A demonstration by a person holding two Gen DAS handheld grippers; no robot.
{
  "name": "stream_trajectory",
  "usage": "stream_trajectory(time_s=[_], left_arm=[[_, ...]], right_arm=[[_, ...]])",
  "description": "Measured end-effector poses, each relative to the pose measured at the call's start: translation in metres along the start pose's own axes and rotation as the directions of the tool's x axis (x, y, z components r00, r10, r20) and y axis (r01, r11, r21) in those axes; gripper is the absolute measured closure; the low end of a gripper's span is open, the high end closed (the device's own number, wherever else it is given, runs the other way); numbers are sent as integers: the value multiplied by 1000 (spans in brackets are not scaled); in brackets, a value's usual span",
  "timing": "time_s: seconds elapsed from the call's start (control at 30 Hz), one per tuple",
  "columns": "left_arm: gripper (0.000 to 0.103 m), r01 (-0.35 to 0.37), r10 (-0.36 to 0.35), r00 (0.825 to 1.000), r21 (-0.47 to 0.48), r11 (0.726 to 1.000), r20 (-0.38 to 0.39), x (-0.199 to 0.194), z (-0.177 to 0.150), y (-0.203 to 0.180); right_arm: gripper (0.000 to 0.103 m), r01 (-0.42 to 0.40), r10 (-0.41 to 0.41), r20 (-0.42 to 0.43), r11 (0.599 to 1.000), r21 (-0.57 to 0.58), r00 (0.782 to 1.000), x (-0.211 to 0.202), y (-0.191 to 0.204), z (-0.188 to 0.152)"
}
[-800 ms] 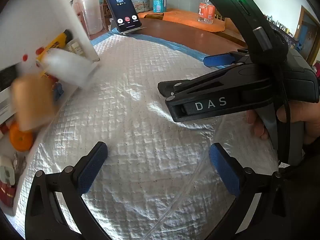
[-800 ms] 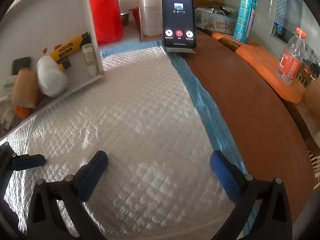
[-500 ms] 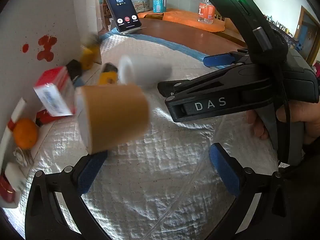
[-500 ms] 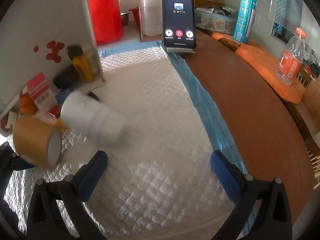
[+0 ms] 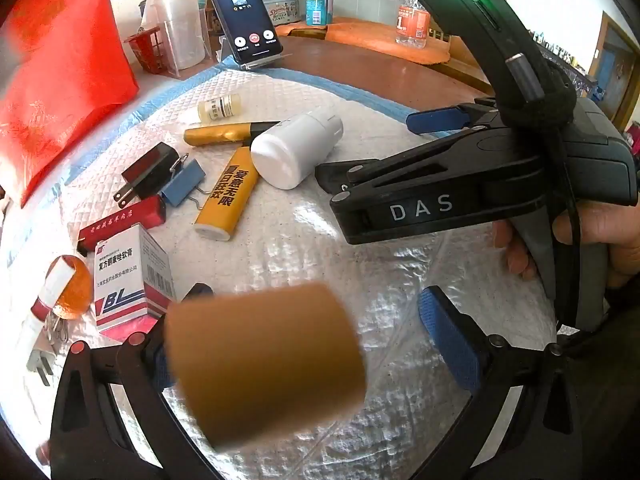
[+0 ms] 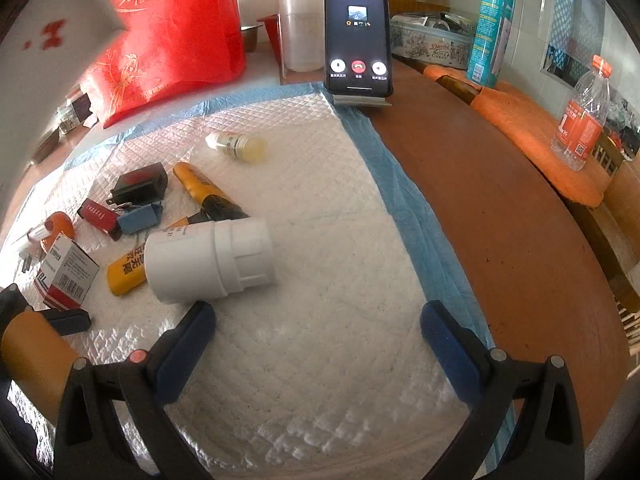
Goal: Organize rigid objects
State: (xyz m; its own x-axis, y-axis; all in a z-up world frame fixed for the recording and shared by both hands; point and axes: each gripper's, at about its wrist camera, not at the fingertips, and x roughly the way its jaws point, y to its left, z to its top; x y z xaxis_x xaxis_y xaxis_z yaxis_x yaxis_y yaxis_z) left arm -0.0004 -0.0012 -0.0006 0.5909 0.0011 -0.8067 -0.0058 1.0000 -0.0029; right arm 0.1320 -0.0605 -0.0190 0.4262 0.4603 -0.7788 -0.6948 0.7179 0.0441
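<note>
A scatter of small rigid objects lies on the white quilted pad [image 6: 320, 240] with a blue border. Nearest the right gripper [image 6: 316, 340] is a white plastic bottle with a ribbed cap [image 6: 208, 260], on its side just beyond the left fingertip; under its base end pokes a yellow tube with black lettering [image 5: 226, 196]. A gold-coloured tube with a black cap [image 5: 224, 134] lies just behind the bottle, and farther back, apart from the rest, a small clear vial with a white label [image 6: 236, 145]. To the left sit a black plug adapter [image 5: 148, 172], a blue binder clip [image 5: 182, 184] touching it, a flat dark red box [image 5: 120, 222], a white-and-red carton printed with blue letters [image 5: 128, 276], and an orange round object [image 5: 72, 288] beside a white plug [image 5: 38, 344]. A blurred brown roll of tape [image 5: 264, 360] fills the space in front of the left gripper [image 5: 316, 340], covering its left finger; whether it rests on the pad cannot be told. Both grippers stand with jaws wide apart, holding nothing. The right gripper appears in the left view, held by a hand [image 5: 600, 240]. Beyond the pad, a black smartphone on a stand [image 6: 357, 36] shows a call screen, with a red fabric bag [image 6: 172, 36] to the left and the brown wooden tabletop [image 6: 500, 220] to the right.
</note>
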Motion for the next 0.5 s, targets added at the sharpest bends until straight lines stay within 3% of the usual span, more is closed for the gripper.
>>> stream_trajectory(time_s=[0.5], left_arm=[[0,0,0,1000,-1,1000,2,0,0,1]], right_arm=[[0,0,0,-1,1000,0,1000,0,0,0]])
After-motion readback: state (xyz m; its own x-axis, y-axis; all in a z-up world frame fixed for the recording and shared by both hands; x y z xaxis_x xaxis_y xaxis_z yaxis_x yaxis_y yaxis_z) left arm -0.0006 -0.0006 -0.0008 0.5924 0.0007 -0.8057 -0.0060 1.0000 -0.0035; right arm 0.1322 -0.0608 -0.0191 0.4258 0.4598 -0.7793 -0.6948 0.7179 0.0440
